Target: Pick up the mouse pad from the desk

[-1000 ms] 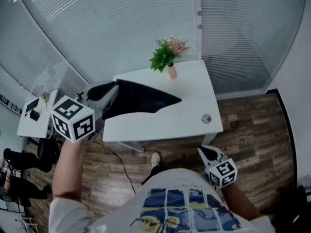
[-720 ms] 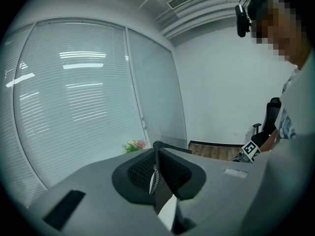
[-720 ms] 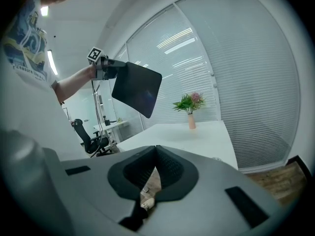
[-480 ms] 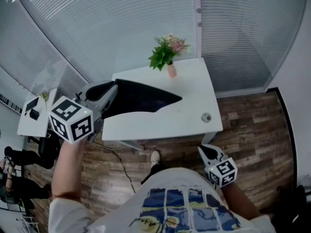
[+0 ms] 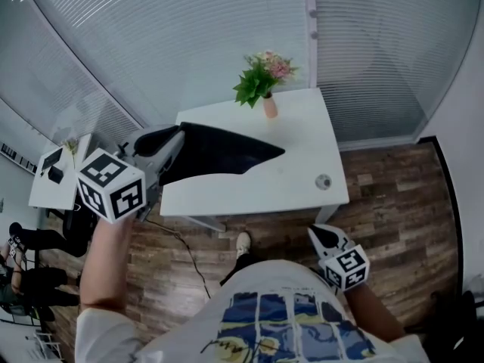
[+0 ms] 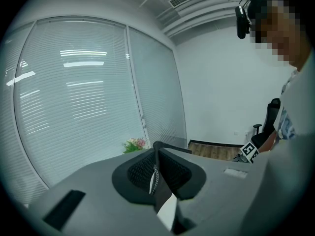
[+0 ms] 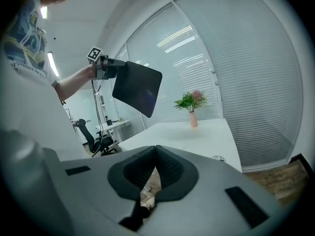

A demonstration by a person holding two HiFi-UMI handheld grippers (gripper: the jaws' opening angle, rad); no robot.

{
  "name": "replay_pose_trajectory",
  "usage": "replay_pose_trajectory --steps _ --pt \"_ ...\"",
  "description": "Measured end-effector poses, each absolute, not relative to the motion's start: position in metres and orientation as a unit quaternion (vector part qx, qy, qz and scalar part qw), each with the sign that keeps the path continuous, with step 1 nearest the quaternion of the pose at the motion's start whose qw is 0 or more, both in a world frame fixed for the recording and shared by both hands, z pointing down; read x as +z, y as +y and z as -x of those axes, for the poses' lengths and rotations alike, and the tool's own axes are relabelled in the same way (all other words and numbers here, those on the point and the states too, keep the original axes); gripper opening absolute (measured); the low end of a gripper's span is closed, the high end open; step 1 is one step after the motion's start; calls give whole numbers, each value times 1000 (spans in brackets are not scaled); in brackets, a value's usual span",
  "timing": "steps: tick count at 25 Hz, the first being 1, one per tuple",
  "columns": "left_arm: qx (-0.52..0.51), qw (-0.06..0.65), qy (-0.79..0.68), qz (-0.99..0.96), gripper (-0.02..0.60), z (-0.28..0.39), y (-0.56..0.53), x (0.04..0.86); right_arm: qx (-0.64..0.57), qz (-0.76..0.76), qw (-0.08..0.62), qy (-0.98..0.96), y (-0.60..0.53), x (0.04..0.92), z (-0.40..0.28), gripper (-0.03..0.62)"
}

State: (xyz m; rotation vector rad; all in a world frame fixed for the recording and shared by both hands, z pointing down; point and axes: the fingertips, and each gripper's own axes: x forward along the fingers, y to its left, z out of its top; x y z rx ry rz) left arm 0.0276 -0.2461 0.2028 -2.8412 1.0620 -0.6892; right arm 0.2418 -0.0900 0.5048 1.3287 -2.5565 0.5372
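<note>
Desk [image 5: 302, 184] sits below the mouse pad [image 5: 219, 153], lifted over its 9 o'clock side, edge pinched in the nearly closed left gripper [image 5: 178, 142]. Risk: thin edge grip slips, or pad swings into flower vase [image 5: 267, 106] at its 1 o'clock; right gripper [image 5: 327, 238], closed and empty, can't catch.

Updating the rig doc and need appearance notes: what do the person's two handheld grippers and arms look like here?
Both the left gripper and right gripper have pale grey bodies with black tapered jaws lined by ribbed black pads. Each carries a white cube with black square markers. The person wears a white short-sleeved T-shirt with a blue and yellow print; the forearms are bare.
</note>
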Motion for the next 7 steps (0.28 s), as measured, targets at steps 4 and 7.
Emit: replay_pose_trajectory --steps 4,7 --pt "-224 17 341 913 26 -28 -245 204 187 -447 107 -868 -90 508 -241 0" --pt "-224 17 343 912 26 -28 -244 205 188 -447 106 -868 -91 509 -241 0"
